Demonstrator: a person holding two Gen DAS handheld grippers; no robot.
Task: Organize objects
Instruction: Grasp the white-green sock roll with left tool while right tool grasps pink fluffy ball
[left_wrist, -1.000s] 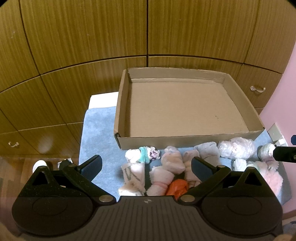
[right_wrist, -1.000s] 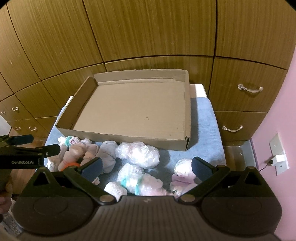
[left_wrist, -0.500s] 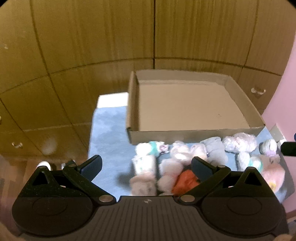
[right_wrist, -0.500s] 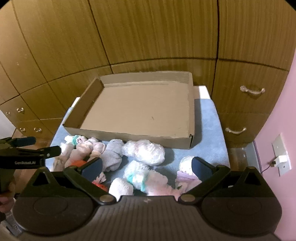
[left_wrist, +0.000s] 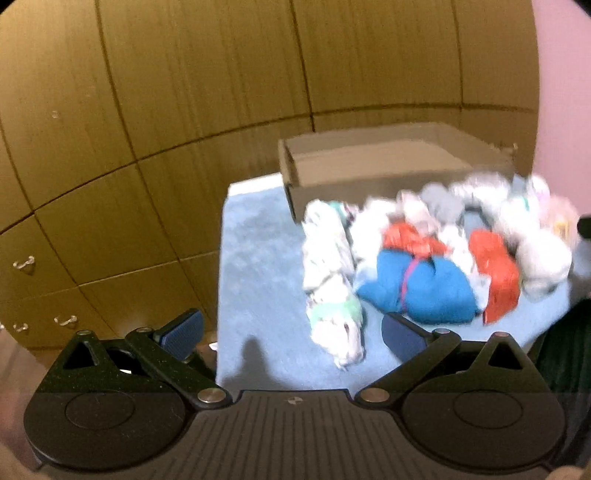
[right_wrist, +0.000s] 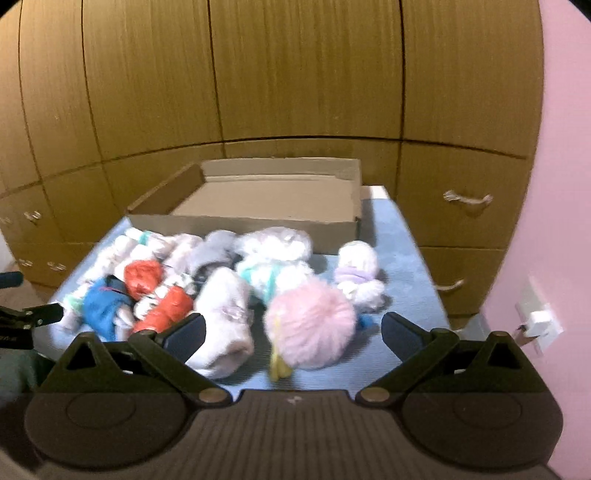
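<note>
Black plastic nearest the lens in both views: left gripper (left_wrist: 291, 334) spread wide with nothing between the blue pads, held low over the near edge of the blue cloth (left_wrist: 258, 258); right gripper (right_wrist: 293, 332) likewise spread wide and empty, hanging just short of the pile. Directly ahead of the right gripper, a fluffy pink ball (right_wrist: 310, 321) with a scrap of yellow beneath it, and to its left a pale pink rolled sock (right_wrist: 225, 325) lying on the cloth. Just beyond, a lavender-and-white bundle (right_wrist: 356, 273), a white bundle with a teal band (right_wrist: 269, 273) and a bundle in clear wrap (right_wrist: 275, 242). Further left in the heap, two orange-red rolls (right_wrist: 144, 275) and a blue bundle (right_wrist: 103, 306), touching one another. Same heap blurred in the left view: blue bundle (left_wrist: 417, 288) close to the right-hand pad, orange-red rolls (left_wrist: 495, 273) beside and behind it, a long whitish sock with a green band (left_wrist: 332, 291) at the left end of the pile. At the far left of the right view, the tip of the left gripper (right_wrist: 33, 317). Behind the heap, against its far side, an open shallow cardboard box (right_wrist: 258, 221), nothing visible inside it. Farthest back, brown wooden cabinet doors (right_wrist: 295, 74) with metal handles, and a pink wall (right_wrist: 561, 184) with a white socket (right_wrist: 537, 323).
</note>
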